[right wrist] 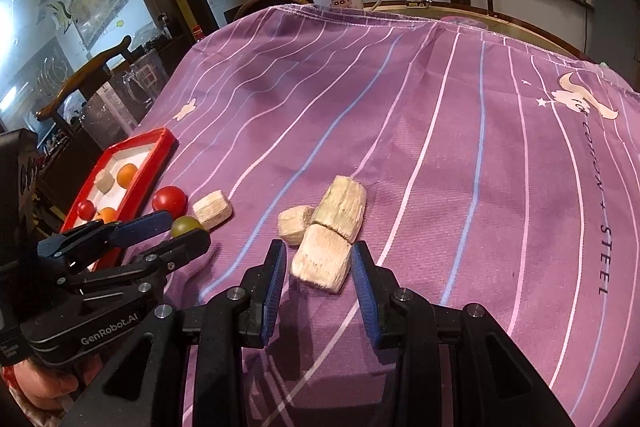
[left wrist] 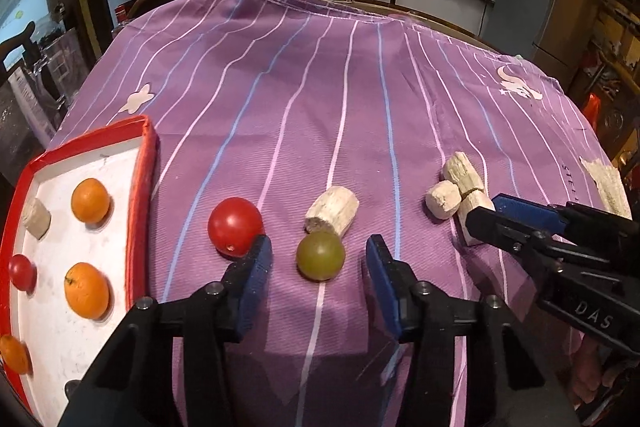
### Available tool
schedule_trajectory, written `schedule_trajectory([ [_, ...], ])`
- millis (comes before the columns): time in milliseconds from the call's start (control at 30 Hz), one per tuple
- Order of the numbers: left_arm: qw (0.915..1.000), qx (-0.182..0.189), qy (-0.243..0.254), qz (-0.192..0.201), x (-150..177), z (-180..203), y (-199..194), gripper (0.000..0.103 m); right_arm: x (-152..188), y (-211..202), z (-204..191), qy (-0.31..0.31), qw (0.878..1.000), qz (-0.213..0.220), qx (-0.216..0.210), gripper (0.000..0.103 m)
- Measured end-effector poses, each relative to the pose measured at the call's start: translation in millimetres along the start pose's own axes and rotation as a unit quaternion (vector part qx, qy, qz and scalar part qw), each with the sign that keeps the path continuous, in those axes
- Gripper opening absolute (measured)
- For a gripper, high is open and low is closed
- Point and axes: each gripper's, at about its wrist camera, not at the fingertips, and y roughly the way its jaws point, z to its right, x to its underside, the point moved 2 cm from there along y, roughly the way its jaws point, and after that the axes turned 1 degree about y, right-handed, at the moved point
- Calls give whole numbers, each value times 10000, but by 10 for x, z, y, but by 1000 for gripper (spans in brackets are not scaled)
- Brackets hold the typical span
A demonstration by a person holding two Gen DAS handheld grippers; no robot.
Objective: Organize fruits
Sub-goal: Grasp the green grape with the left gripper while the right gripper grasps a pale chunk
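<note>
Left wrist view: the left tongs (left wrist: 319, 269) stand open astride the green fruit (left wrist: 320, 255), pads clear of it, with the red tomato (left wrist: 235, 226) touching the left pad at ten o'clock and the red tray (left wrist: 140, 187) at nine, its near end cut off by the frame. Right wrist view: the right tongs (right wrist: 319, 259) flank the nearest cane piece (right wrist: 321, 259), whose long axis points to twelve; whether the pads press it I cannot tell.
</note>
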Motion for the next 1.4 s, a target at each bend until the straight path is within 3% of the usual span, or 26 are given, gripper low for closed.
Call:
schedule_trajectory([
  [133,10000,-36,53,2,39,15,72,47,17,38,-20,-82,9999,-9,101,37],
  [200,9999,-110,109,36,44,29,76,35,23,51,-41,-163,9997,7,179,37],
  [233,9998,-135,108,57,45,26,71,23,23,54,-46,-180,9996,26,198,37],
  [600,9997,81,-96,194,113,35,-189,23,64,-42,-42,-115,9998,96,155,36],
  [1100,9960,362,-254,775,451,136,-970,23,378,-654,-172,143,9984,535,-87,33],
  [1267,9954,300,-275,868,539,116,-1104,23,487,-747,-267,-86,9981,606,121,32],
  [1400,9951,279,-410,861,642,19,-1148,23,531,-759,-72,198,9979,578,209,33],
])
